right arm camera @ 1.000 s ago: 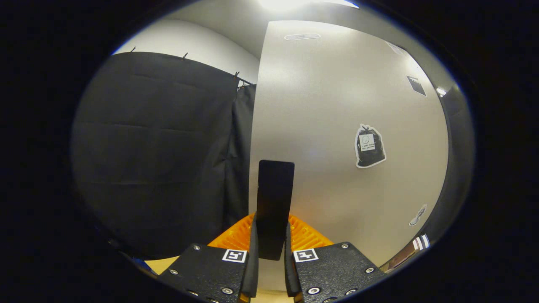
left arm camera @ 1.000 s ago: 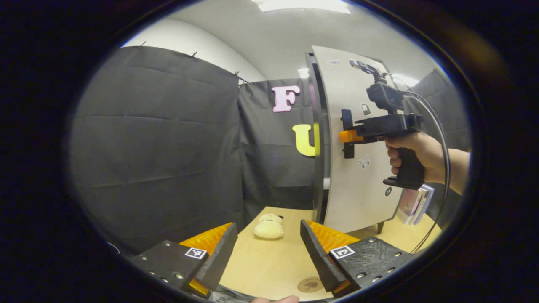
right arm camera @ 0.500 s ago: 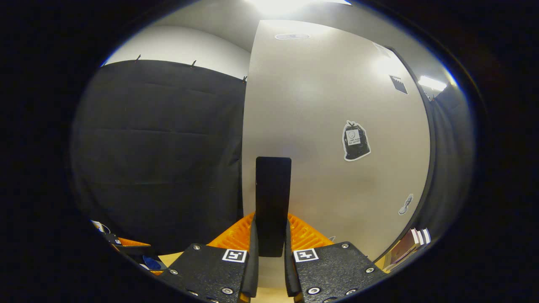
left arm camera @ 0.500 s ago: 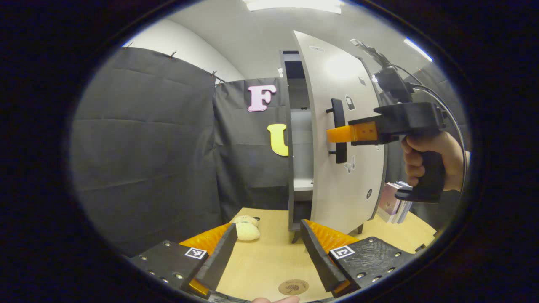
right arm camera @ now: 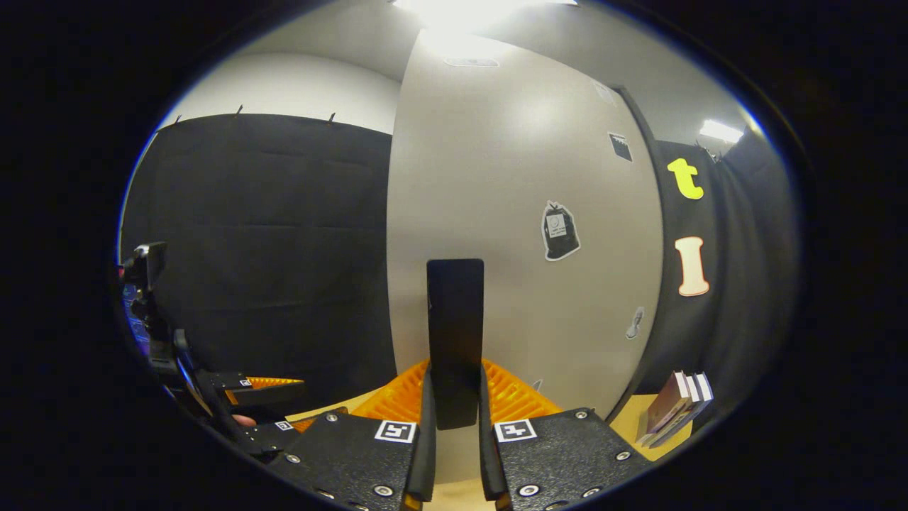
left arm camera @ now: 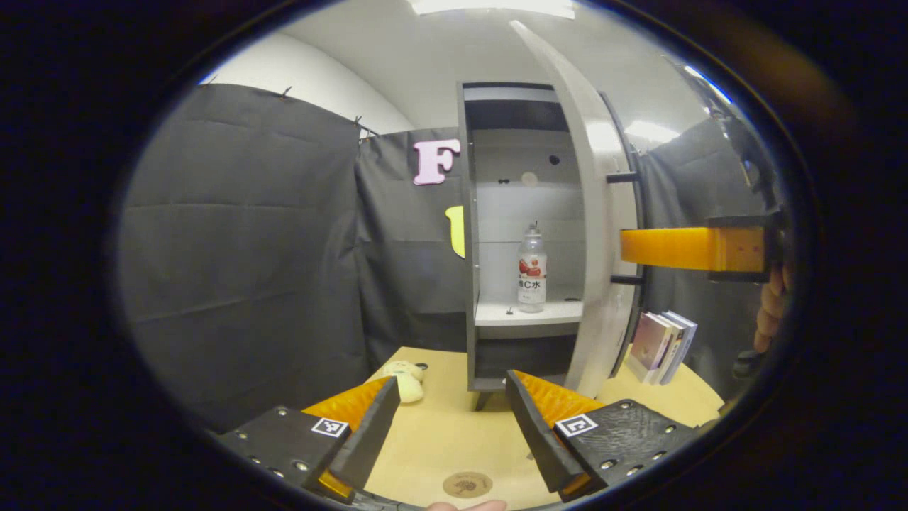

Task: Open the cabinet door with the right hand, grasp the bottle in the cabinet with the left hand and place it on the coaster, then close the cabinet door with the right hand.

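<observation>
Right gripper point(right arm camera: 454, 419), jaws clamped on the door handle point(right arm camera: 455, 341), holds the cabinet door point(left arm camera: 603, 234) wide to expose the bottle point(left arm camera: 531, 270); left gripper point(left arm camera: 454, 426) waits, jaws wide, empty.

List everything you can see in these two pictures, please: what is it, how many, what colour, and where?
Cabinet: one, grey, on the table.
Door: one, pale grey, swung open.
Handle: one, black, on the door.
Bottle: one, clear, upright on the cabinet shelf.
Coaster: one, brown, near table edge.
Plush toy: one, cream, left of the cabinet.
Books: several, right of the cabinet.
Table: one, light wood.
Left claw: open, empty.
Right claw: shut on the handle.
</observation>
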`<state>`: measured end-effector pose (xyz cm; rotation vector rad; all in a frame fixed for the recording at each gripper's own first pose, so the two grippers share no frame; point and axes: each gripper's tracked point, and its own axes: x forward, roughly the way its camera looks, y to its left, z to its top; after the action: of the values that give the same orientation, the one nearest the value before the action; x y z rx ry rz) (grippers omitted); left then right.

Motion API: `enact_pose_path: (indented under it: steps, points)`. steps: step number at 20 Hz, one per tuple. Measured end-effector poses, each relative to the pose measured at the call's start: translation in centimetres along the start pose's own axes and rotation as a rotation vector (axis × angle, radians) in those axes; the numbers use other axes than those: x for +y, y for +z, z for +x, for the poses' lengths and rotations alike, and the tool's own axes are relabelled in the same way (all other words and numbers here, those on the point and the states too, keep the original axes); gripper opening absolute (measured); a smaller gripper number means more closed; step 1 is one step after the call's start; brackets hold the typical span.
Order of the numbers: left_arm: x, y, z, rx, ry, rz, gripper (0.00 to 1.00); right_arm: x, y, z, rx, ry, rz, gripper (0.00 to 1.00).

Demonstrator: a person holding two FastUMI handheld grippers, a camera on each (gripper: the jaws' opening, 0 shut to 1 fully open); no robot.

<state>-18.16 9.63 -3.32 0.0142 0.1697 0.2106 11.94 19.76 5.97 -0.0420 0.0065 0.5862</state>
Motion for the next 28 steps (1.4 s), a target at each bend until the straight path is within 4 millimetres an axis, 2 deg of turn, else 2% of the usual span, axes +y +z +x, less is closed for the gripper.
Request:
enact_pose_path:
  steps: [2,9,12,14,16,18,19,20,21,23,24,25,27,28]
  points:
    - [-1.1,0.8,-0.1,-0.003,0.004,-0.005,0.88,-0.4,-0.1,-0.5,0.008,-0.02,0.013,0.26]
    - [-6.0,1.0,-0.3,0.015,-0.039,0.036,0.89,-1.9,0.3,-3.8,-0.011,-0.16,0.012,0.26]
    - [-7.9,1.9,-0.3,-0.006,-0.062,0.036,0.9,-2.7,0.2,-5.1,-0.028,-0.255,0.038,0.25]
    - [-8.5,2.4,0.0,-0.012,-0.066,0.065,0.9,-3.4,-0.6,-5.9,-0.021,-0.306,0.054,0.25]
    - [-9.6,3.3,0.3,-0.033,-0.082,0.084,0.88,-4.6,-0.5,-7.4,-0.027,-0.335,0.085,0.24]
    - [-10.5,4.3,1.5,-0.061,-0.1,0.101,0.89,-6.4,-0.5,-9.1,-0.033,-0.389,0.12,0.35]
    - [-11.1,5.0,2.4,-0.079,-0.111,0.106,0.88,-7.2,-0.9,-9.6,-0.032,-0.414,0.136,0.35]
    - [-11.8,5.9,3.3,-0.097,-0.122,0.11,0.9,-7.9,-1.2,-10.0,-0.035,-0.44,0.149,0.31]
    - [-12.4,6.7,4.2,-0.116,-0.134,0.114,0.89,-8.7,-1.4,-10.3,-0.042,-0.462,0.157,0.34]
    - [-13.5,8.0,6.4,-0.142,-0.151,0.122,0.9,-9.9,-1.4,-10.9,-0.054,-0.517,0.156,0.45]
    - [-13.7,8.4,7.4,-0.154,-0.153,0.129,0.89,-10.5,-1.4,-11.5,-0.052,-0.553,0.128,0.43]
    - [-14.1,8.6,8.7,-0.167,-0.162,0.131,0.88,-11.5,-1.4,-12.1,-0.053,-0.597,0.081,0.51]
    - [-14.6,8.7,11.2,-0.169,-0.173,0.132,0.9,-13.2,-1.0,-13.4,-0.054,-0.697,-0.013,0.5]
    - [-14.6,8.7,12.4,-0.168,-0.175,0.132,0.89,-13.7,-0.7,-14.1,-0.055,-0.732,-0.041,0.56]
